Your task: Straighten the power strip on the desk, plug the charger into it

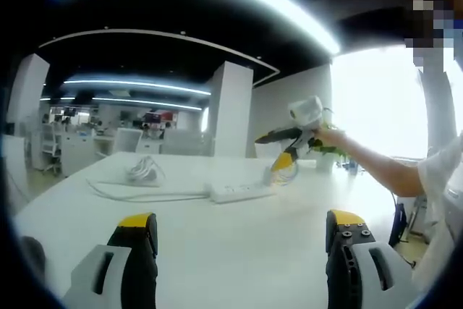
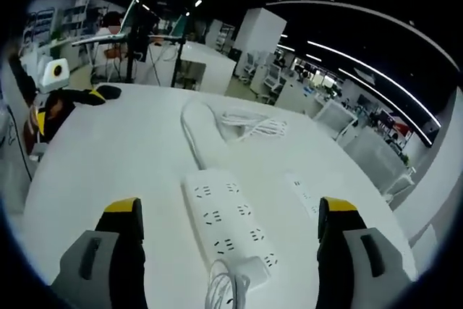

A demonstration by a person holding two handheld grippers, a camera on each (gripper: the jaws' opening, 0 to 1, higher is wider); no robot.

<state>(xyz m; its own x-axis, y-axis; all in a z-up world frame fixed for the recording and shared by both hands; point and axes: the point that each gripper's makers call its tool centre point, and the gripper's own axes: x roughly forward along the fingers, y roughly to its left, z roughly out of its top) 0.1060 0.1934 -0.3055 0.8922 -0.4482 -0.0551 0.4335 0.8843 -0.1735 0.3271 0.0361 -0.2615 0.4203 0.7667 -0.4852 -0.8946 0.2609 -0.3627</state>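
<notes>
Between the spread-apart jaws of the right hand-held gripper (image 2: 228,233), the power strip (image 2: 228,223) on the desk (image 2: 123,157).

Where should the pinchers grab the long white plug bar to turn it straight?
Grip the power strip across its narrow width near the free end, coming down from above. It lies flat on the desk, slim enough to fit between the open right gripper jaws straddling it.

open-plan office | rows of desks (image 1: 79,146) and chairs (image 2: 275,77) — ceiling light strips (image 1: 137,85) — white pillars (image 1: 230,110)
</notes>
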